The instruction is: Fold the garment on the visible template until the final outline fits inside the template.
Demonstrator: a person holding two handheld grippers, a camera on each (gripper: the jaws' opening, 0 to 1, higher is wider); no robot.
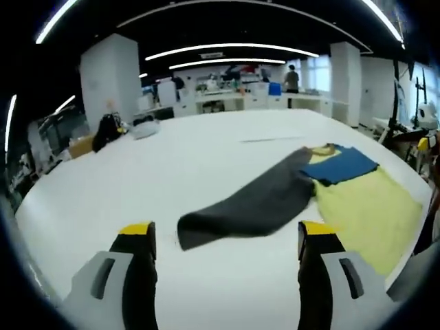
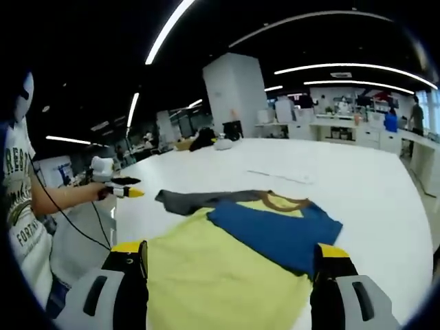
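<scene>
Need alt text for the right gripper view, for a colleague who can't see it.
A yellow, blue and grey garment lies spread on a white table, with the right gripper open over its yellow body. The left gripper is held at the table's edge.

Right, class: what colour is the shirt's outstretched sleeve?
Dark grey; the sleeve shows best in the left gripper view, lying on the white table.

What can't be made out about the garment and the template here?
- Template: no outline can be picked out on the white table in either view.
- Garment: in the right gripper view its near edge runs off the bottom, between the right tool's jaws.
- Grey sleeve: the left gripper view shows it spread out; what lies under it is hidden.
</scene>
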